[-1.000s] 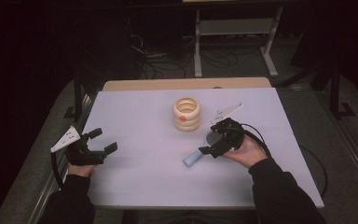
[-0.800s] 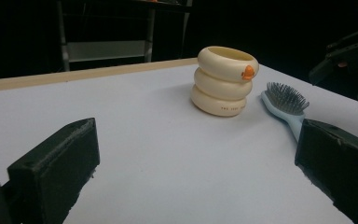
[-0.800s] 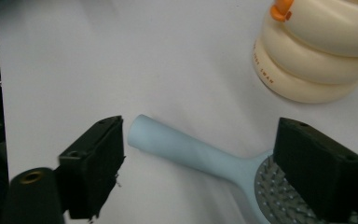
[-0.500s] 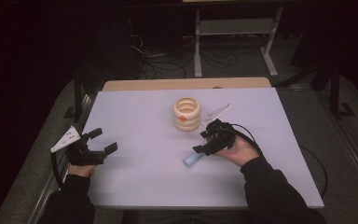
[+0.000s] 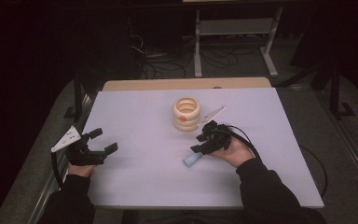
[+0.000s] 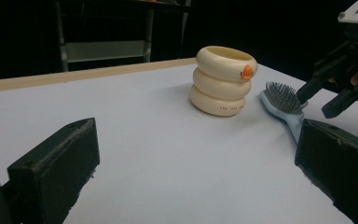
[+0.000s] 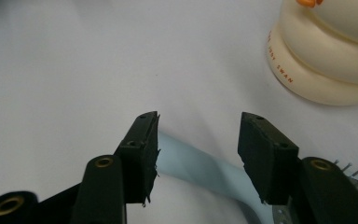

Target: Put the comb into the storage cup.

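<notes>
Hairbrush [image 5: 192, 160]: pale blue, flat on the counter [image 5: 135, 116] towards the near right, bristle head just beside the cream ring holder [image 5: 186, 114].
Right gripper [image 7: 198, 154]: fingers half apart and just been closing, straddling the brush handle, not yet pressing it.
Left gripper [image 5: 103, 141]: fingers wide, nothing between, near the left edge.
Left gripper view: metal bristles [image 6: 282, 96].
Writing: "SWAN" on the holder's base ring, readable in the right gripper view.

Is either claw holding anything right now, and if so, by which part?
Nothing is held yet. The right claw straddles the handle of the light blue hairbrush, jaws just closing, pads not yet pressing. The left claw is open over bare table.
</notes>
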`<state>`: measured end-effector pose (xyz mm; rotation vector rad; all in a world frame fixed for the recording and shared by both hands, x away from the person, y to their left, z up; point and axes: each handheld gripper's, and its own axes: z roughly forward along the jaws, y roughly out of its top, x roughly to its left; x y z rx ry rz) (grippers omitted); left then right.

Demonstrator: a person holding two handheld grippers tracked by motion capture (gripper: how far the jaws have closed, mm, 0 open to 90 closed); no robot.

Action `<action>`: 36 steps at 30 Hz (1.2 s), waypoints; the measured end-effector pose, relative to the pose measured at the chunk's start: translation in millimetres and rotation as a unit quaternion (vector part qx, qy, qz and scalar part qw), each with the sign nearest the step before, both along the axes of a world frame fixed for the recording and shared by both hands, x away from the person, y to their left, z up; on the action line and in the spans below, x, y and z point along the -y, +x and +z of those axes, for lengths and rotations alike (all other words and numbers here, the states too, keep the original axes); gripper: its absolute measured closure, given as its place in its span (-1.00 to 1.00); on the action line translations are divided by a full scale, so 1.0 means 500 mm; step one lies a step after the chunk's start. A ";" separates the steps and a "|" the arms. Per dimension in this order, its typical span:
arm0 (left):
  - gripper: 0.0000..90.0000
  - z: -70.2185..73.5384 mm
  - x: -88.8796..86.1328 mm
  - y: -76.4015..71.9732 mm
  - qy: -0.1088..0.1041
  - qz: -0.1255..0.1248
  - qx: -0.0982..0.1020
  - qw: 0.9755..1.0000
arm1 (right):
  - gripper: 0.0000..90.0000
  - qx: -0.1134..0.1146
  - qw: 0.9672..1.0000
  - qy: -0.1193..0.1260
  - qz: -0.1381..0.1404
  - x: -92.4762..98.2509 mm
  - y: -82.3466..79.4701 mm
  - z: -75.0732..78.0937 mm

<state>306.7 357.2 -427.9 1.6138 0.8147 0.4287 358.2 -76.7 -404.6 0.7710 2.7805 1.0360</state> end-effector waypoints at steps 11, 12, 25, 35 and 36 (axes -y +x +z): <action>-1.00 -0.001 0.002 0.001 0.002 -0.003 -0.002 1.000 | 0.54 0.006 1.000 -0.015 -0.007 -0.028 0.007 -0.024; -1.00 -0.002 0.002 0.002 0.002 -0.004 -0.002 1.000 | 0.58 0.005 1.000 -0.015 -0.007 -0.030 0.007 -0.026; -1.00 -0.002 0.003 0.002 0.003 -0.004 -0.002 1.000 | 0.83 -0.009 1.000 -0.005 -0.007 -0.049 0.012 -0.045; -1.00 -0.003 0.003 0.003 0.005 -0.005 -0.003 1.000 | 0.85 -0.023 1.000 -0.003 0.000 -0.055 0.013 -0.053; -1.00 -0.003 0.003 0.003 0.005 -0.005 -0.004 1.000 | 0.85 -0.023 1.000 -0.004 0.000 -0.057 0.012 -0.054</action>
